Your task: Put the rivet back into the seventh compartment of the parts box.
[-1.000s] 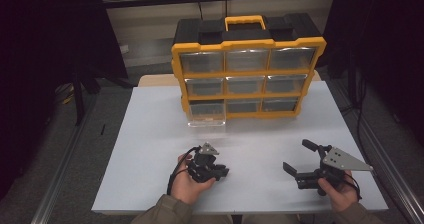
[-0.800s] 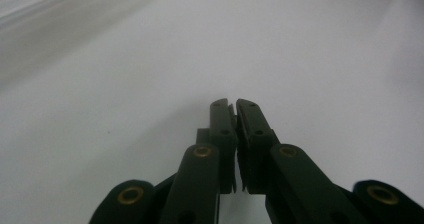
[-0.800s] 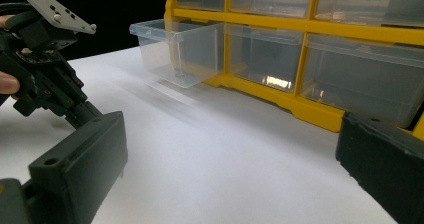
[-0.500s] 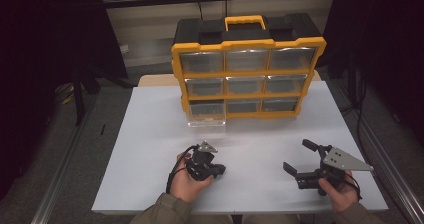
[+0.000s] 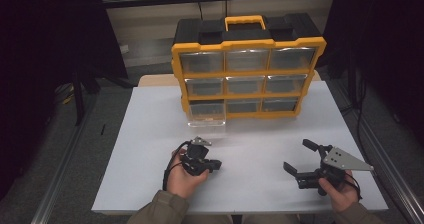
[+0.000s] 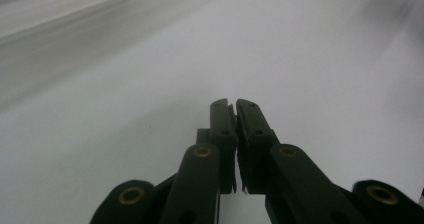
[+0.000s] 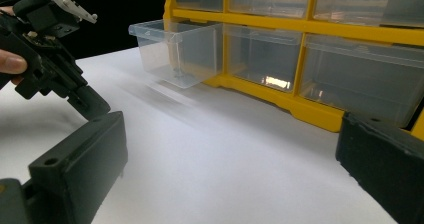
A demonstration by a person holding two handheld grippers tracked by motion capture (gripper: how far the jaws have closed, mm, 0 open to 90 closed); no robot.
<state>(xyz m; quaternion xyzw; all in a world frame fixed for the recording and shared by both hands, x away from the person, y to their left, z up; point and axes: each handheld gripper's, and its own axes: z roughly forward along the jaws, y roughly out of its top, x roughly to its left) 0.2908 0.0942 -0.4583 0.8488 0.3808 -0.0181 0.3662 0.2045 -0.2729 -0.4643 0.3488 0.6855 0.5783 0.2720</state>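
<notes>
Yellow-and-black organizer (image 5: 248,71), clear drawers, white table (image 5: 150,134).

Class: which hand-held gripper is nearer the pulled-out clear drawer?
Left. The left hand-held gripper sits just in front of the clear drawer; the right hand-held gripper is farther off, toward the table's right side.

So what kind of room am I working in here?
Likely a lab or workshop bench: a white table, a yellow parts organiser with clear drawers, one pulled-out drawer, dark curtains around.
</notes>
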